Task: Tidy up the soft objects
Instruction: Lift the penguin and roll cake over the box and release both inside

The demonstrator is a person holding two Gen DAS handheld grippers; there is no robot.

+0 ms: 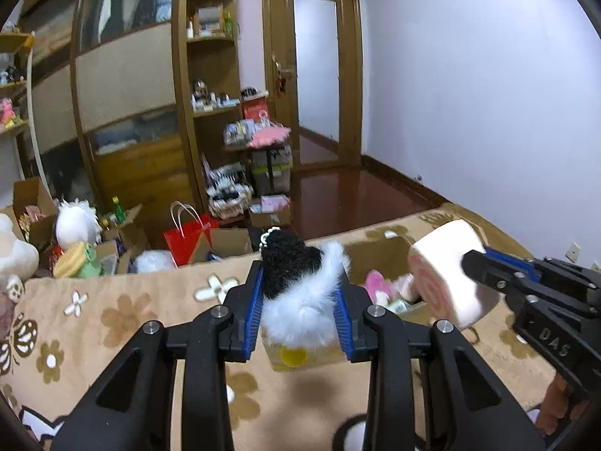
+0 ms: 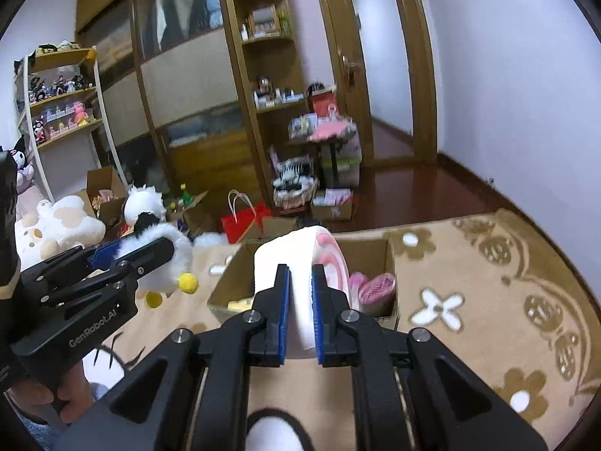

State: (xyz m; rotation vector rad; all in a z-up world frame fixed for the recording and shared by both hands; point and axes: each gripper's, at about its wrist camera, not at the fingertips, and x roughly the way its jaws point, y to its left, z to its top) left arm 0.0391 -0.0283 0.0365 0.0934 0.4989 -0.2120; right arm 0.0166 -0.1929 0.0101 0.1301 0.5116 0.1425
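Observation:
My left gripper (image 1: pixel 298 289) is shut on a fluffy black-and-white plush toy (image 1: pixel 300 285) with yellow feet, held above the flowered beige blanket (image 1: pixel 112 323). It also shows in the right wrist view (image 2: pixel 157 259). My right gripper (image 2: pixel 300 278) is shut on a white roll-shaped plush with a pink swirl end (image 2: pixel 300 259), held over an open cardboard box (image 2: pixel 387 259). The roll also shows in the left wrist view (image 1: pixel 447 274). The box (image 1: pixel 375 251) holds pink soft toys (image 2: pixel 372 285).
Beyond the blanket's far edge stand a red gift bag (image 1: pixel 188 240), cardboard boxes and plush toys (image 2: pixel 64 221). A wooden wardrobe (image 1: pixel 124 86), shelves and a door (image 1: pixel 315 67) are behind. Dark wooden floor (image 1: pixel 357 199) lies to the right.

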